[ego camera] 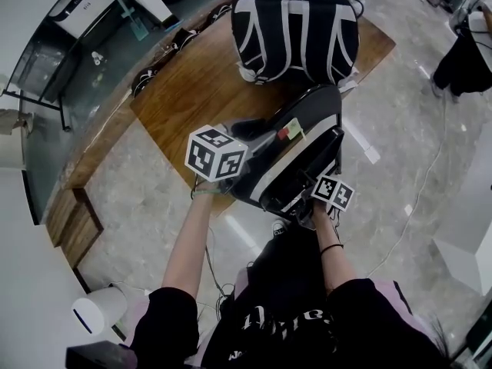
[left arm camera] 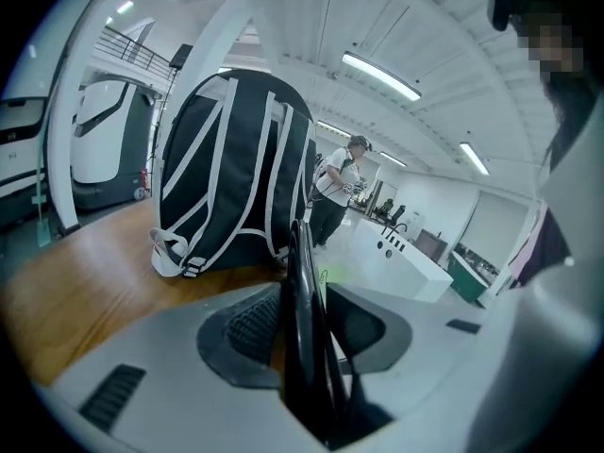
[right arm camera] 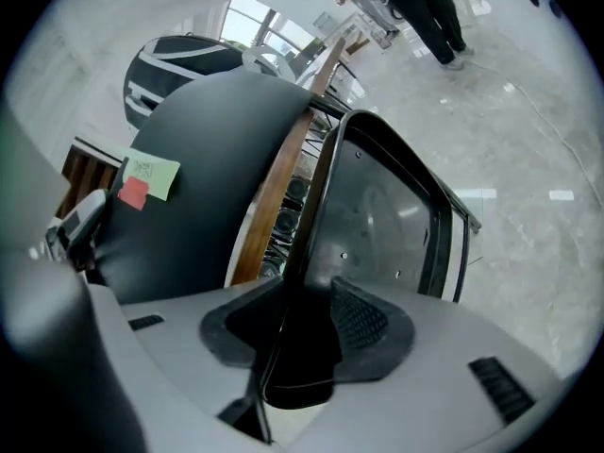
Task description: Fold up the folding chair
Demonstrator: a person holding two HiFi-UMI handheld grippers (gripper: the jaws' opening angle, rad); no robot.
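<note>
Black and nearly flat, the folding chair (ego camera: 296, 118) leans against the near edge of the wooden surface (ego camera: 184, 91), just in front of a striped backpack (ego camera: 296, 29). Seat and back lie close together, with only a narrow wedge between them in the right gripper view. I'd say the folding is almost done; what's left is closing that gap and letting go. Left claw (left arm camera: 307, 324) and right claw (right arm camera: 302, 324) each straddle a thin chair edge, jaws apart, not pinching.
</note>
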